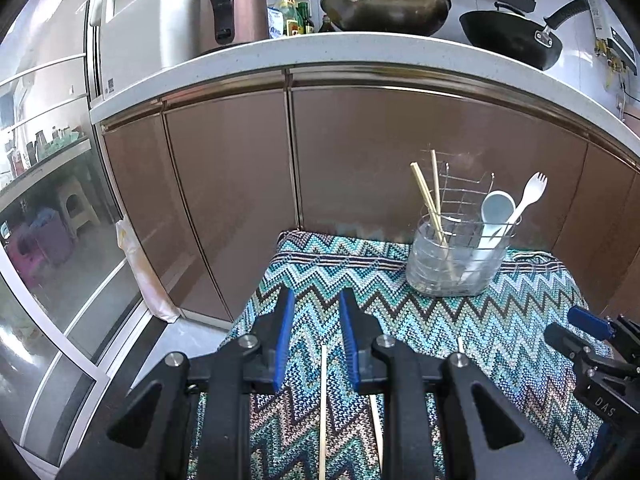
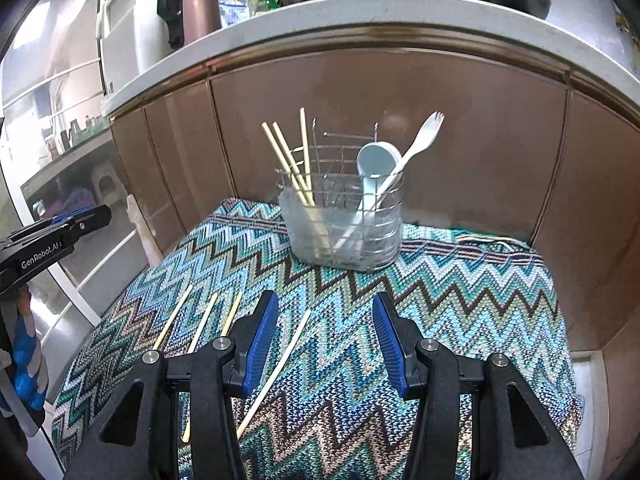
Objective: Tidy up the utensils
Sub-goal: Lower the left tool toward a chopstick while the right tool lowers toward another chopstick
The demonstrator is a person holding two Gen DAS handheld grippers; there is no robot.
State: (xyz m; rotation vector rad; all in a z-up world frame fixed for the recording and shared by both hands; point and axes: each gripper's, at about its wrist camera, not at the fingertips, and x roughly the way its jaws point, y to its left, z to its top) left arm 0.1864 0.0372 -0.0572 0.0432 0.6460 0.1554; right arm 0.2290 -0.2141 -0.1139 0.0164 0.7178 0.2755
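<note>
Both claws stood open and empty: the right gripper [image 2: 325, 332] hung over the zigzag cloth [image 2: 460, 300] with the nearest loose chopstick [image 2: 276, 372] just left of its gap, long axis running near-to-far, the wire utensil holder [image 2: 344, 224] far ahead unobstructed, and the left gripper [image 1: 316, 332] straddling another chopstick [image 1: 323, 408].

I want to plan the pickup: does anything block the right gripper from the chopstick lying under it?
Nothing visible does. The chopstick lies bare on the zigzag cloth between the open right gripper fingers, nearer the left finger.
</note>
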